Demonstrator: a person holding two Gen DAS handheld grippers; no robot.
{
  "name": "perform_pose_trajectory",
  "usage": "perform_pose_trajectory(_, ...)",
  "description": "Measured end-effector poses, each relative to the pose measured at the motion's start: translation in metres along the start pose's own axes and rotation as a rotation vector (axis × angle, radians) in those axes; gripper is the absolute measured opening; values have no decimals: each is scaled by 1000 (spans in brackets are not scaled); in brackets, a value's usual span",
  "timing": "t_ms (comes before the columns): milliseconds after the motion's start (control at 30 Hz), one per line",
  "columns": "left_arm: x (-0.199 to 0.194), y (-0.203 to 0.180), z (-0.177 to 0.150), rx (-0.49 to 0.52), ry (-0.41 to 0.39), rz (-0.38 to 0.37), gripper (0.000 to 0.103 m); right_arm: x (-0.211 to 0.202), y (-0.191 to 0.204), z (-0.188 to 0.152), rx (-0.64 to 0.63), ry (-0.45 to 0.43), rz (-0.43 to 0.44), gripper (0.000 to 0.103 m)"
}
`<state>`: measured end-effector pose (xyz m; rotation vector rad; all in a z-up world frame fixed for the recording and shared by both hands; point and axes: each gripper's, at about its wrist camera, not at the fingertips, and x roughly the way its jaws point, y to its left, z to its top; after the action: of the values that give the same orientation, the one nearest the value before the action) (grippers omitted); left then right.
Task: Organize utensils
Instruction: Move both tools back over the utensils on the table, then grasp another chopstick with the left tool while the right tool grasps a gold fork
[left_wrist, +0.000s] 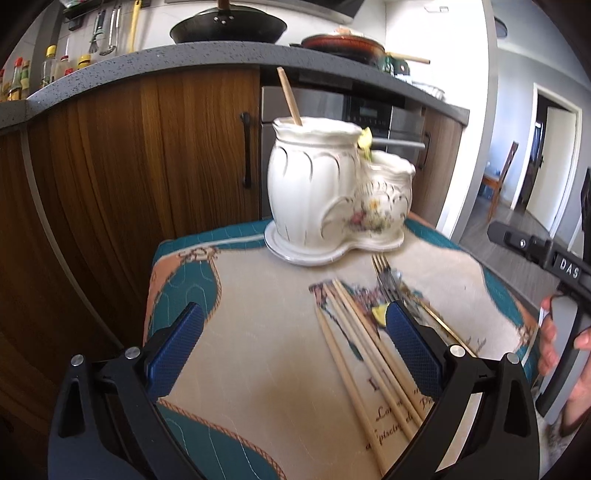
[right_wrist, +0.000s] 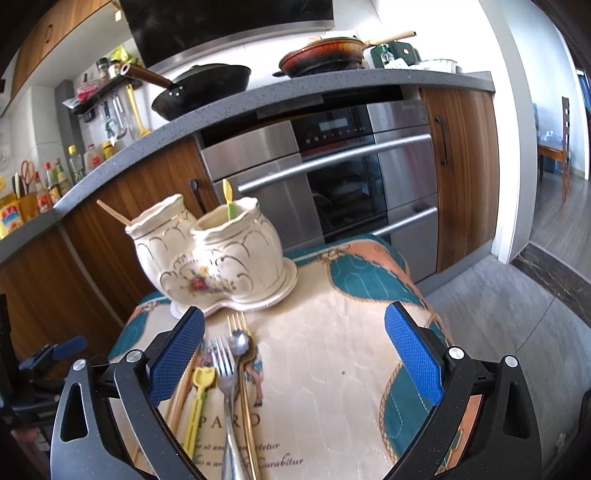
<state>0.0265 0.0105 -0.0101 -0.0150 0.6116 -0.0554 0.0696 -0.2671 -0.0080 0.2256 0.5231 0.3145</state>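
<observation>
A white ceramic two-pot holder stands at the far side of a cloth-covered table. One wooden chopstick stands in the taller pot, a yellow-green utensil in the other. Several wooden chopsticks lie on the cloth, beside a silver fork, a gold fork, a spoon and a small yellow fork. My left gripper is open and empty above the cloth, left of the chopsticks. My right gripper is open and empty, right of the cutlery.
Behind the table are wooden cabinets, a steel oven and a grey counter with a black wok and a brown pan. Grey floor lies to the right.
</observation>
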Motion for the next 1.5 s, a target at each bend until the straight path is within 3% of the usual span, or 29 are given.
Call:
perform_pose_trajectory(500, 20, -20, -26, 93, 208, 18, 96, 12, 4, -9, -75, 93, -35, 97)
perform_pose_trajectory(700, 24, -27, -30, 115, 276, 3, 70, 18, 9, -12, -126, 123, -61, 97)
perform_pose_trajectory(867, 27, -36, -34, 149, 351, -23, 38, 22, 10, -13, -131, 141, -56, 97)
perform_pose_trajectory(967, 26, -43, -36, 171, 383, -31, 25, 23, 11, -14, -142, 150, -56, 97)
perform_pose_trajectory(1067, 26, -45, -36, 174, 407, -51, 13, 23, 11, -13, -147, 159, -54, 96)
perform_pose_trajectory(1200, 27, -45, -35, 176, 415, -54, 7, 25, 13, -15, -165, 180, -42, 94)
perform_pose_trajectory(1267, 29, -40, -34, 160, 403, -48, 6, 25, 16, -17, -181, 192, -35, 91)
perform_pose_trajectory(1500, 29, -21, -26, 104, 359, -29, 6, 38, 31, -28, -245, 284, 18, 55)
